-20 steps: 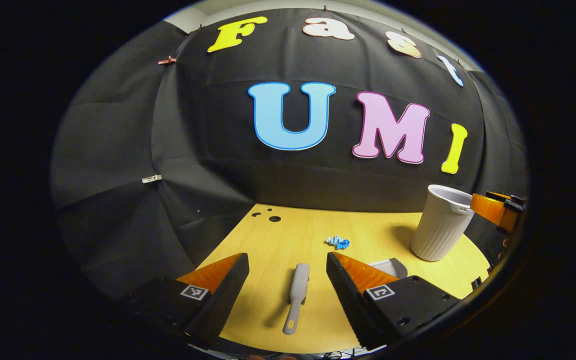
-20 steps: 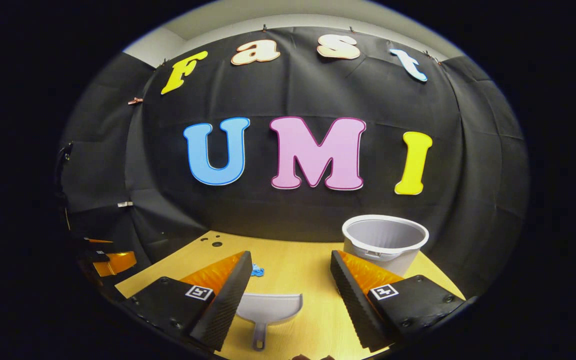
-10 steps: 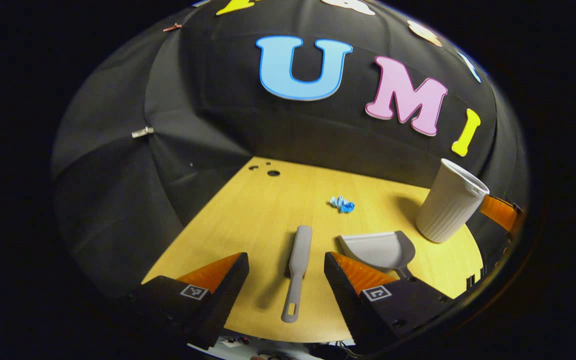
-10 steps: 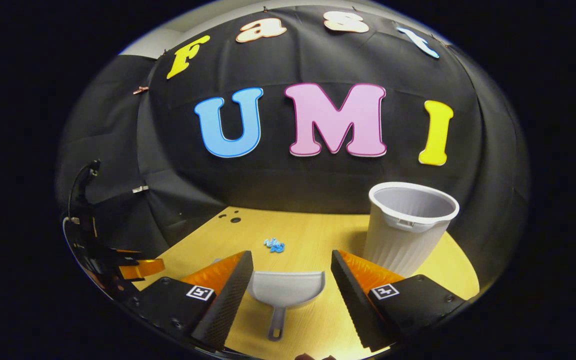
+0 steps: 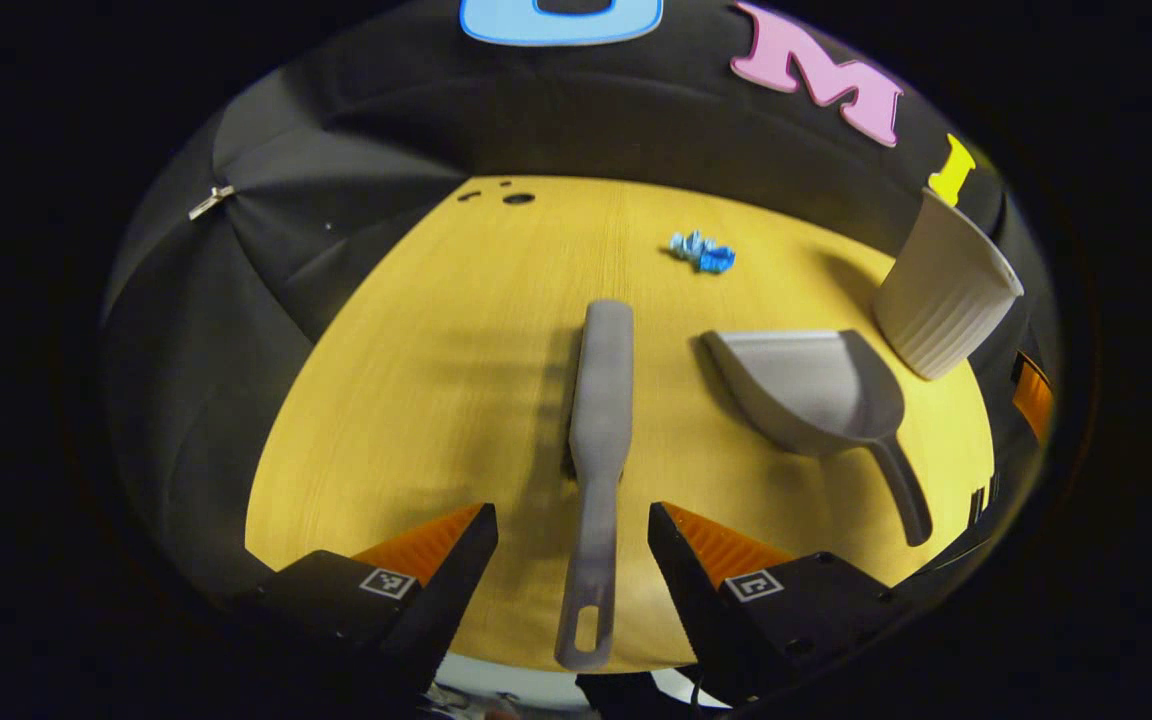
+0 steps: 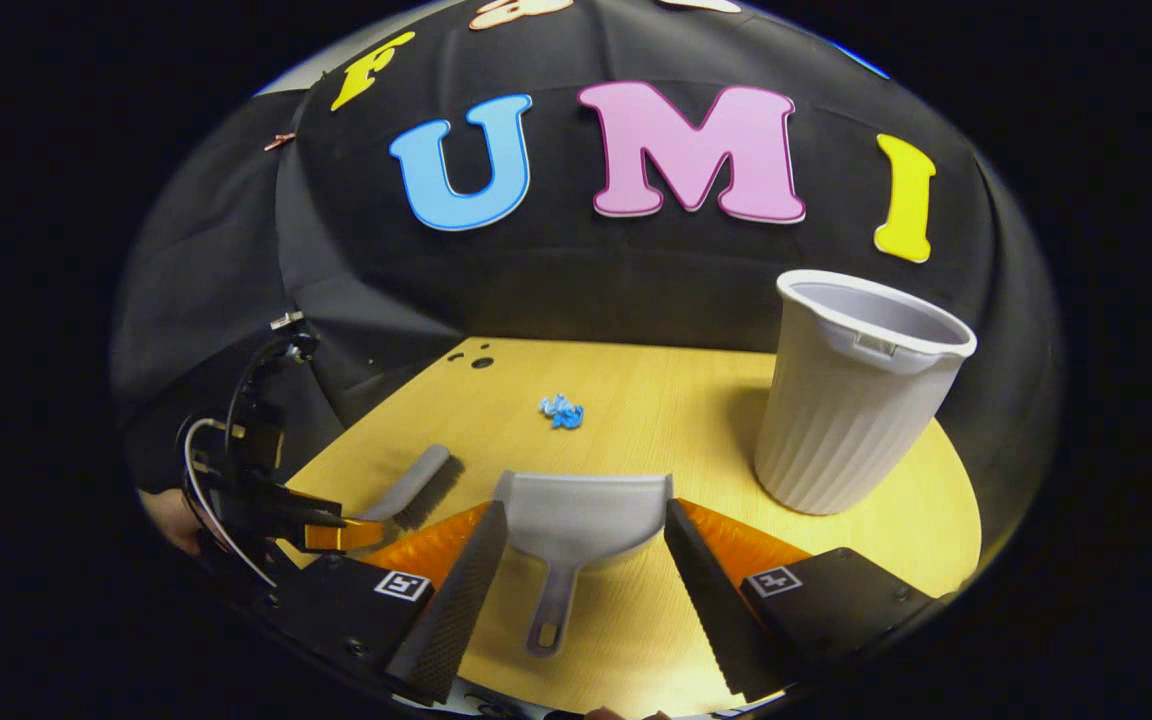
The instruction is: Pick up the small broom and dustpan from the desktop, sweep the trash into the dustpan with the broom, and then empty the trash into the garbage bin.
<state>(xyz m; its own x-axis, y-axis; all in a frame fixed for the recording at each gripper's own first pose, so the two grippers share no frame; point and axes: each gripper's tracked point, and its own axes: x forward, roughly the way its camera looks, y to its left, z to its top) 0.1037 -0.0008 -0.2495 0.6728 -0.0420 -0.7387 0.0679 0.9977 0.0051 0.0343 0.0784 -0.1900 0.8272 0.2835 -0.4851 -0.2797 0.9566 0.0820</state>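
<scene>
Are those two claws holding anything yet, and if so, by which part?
Nothing is held. The left gripper has open jaws either side of the grey plastic broom handle; the right gripper is open around the grey plastic dustpan.

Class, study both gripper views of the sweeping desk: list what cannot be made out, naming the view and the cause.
- Garbage bin bottom: right gripper view, its wall and rim block the inside.
- Broom bristles: left gripper view, they face the desk under its back.
- Blue trash: both views, too small to identify.
- Dustpan sides: right gripper view, the right claw fingers overlap them.
</scene>
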